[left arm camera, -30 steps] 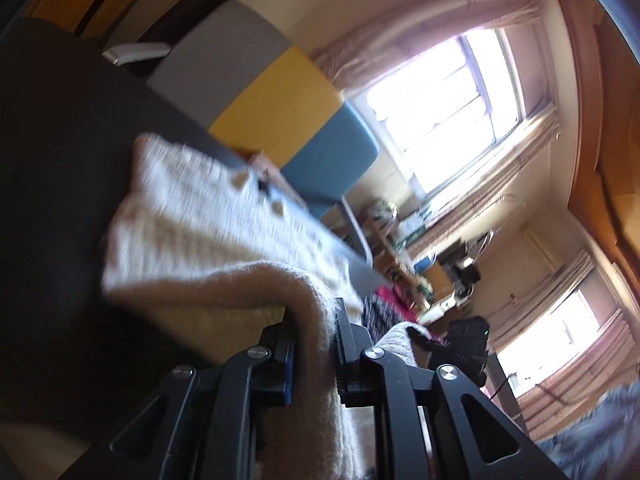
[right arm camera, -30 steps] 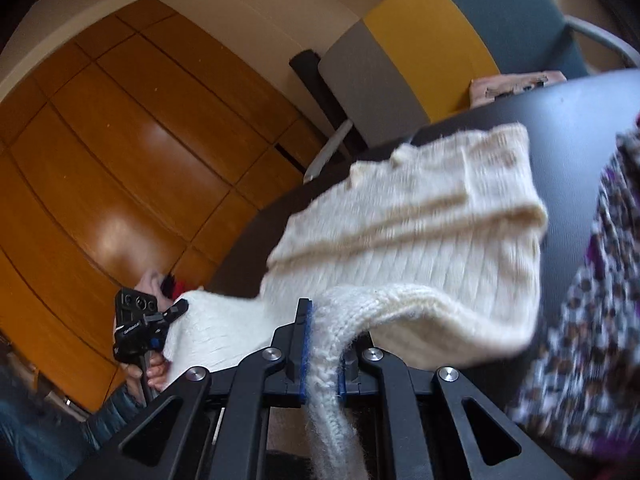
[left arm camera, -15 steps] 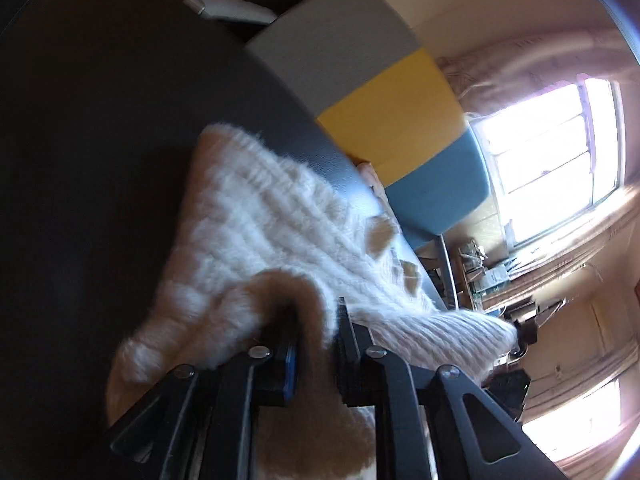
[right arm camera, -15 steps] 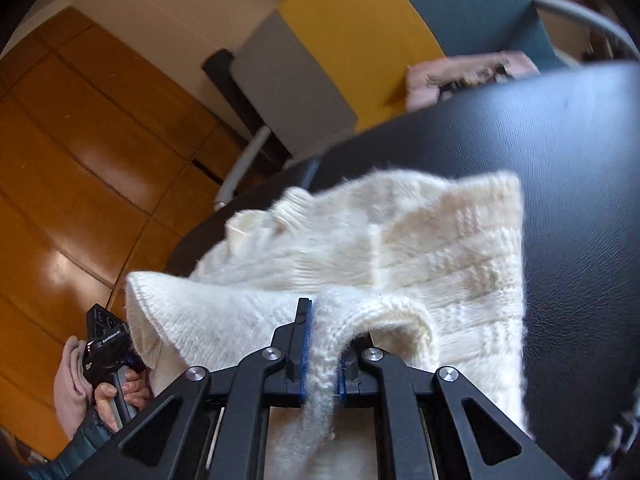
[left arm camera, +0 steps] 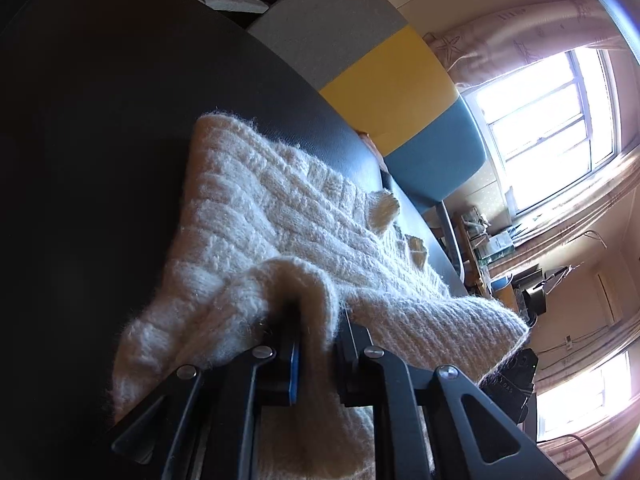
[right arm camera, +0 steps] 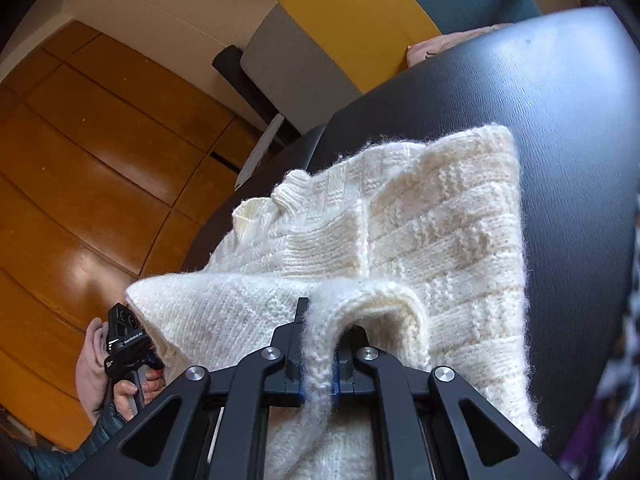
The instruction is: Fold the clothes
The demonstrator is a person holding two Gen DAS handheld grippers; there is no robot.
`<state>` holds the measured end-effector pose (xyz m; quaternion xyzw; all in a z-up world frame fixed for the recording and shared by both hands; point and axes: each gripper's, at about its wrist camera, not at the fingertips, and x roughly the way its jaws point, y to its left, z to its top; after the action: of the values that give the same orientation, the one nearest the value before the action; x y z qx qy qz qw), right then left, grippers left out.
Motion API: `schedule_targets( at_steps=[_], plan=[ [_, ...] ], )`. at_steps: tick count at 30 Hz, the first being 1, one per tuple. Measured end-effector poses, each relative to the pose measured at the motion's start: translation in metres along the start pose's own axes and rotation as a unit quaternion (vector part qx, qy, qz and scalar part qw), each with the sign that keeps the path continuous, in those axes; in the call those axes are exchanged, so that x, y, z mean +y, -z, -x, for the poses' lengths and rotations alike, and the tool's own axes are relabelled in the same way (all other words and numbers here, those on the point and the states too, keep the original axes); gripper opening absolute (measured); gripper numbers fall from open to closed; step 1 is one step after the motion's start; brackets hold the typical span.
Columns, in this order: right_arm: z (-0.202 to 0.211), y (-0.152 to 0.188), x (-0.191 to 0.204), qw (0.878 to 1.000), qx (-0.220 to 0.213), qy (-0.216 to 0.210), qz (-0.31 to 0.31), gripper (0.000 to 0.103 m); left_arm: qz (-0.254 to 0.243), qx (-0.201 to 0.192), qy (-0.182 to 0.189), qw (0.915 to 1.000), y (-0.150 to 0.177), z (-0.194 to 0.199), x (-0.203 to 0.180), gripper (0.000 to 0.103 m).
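Against the views of a second ago, both tools have sunk toward the black counter (left arm camera: 100, 128) and the cream sweater (left arm camera: 256, 208) has come down with them: then its body hung draped and bunched, now most of it lies flat across the dark top, filling the middle of both frames. Judging from that, a fold is being laid down and the carried edge is close to being set on the rest. In the left wrist view the left tool (left arm camera: 318, 330) is pressed together on a thick ridge of the knit at lower centre, the wool humping over the blue-padded fingers. In the right wrist view the right tool (right arm camera: 318, 344) likewise pinches a rolled hem at lower centre, with the person's left hand (right arm camera: 96, 364) at lower left. The sweater is chunky, fuzzy wool in a basket-weave of raised blocks, soft and floppy; the counter looks smooth, faintly grained and rounded at its edge.
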<state>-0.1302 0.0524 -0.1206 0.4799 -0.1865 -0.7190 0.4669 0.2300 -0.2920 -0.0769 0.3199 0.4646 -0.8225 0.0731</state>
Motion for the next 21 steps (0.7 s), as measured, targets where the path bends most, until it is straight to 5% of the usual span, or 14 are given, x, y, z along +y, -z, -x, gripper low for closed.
schedule_targets(
  at_steps=[4,8,9,15,19,21],
  plan=[
    [0.016,0.013,0.004,0.999,0.011,-0.038,-0.02,0.019,0.014,0.017,0.046,0.9987,0.004,0.016,-0.003,0.015],
    [0.023,0.015,0.017,0.992,0.024,-0.122,-0.033,0.077,0.063,0.03,0.118,0.9905,-0.005,0.021,0.003,0.022],
    [0.023,0.014,0.021,0.988,0.03,-0.145,-0.037,0.082,0.075,0.027,0.132,0.988,-0.008,0.021,0.004,0.023],
    [0.027,0.002,0.019,0.978,-0.018,-0.192,-0.079,0.086,0.172,0.007,0.185,0.9675,-0.018,0.013,0.029,0.03],
    [0.019,-0.01,0.0,0.975,-0.062,-0.167,-0.13,0.088,0.196,0.009,0.175,0.9649,-0.024,0.008,0.035,0.033],
    [0.009,-0.015,-0.002,0.976,-0.067,-0.15,-0.142,0.088,0.199,0.007,0.179,0.9635,-0.028,0.006,0.032,0.044]
  ],
)
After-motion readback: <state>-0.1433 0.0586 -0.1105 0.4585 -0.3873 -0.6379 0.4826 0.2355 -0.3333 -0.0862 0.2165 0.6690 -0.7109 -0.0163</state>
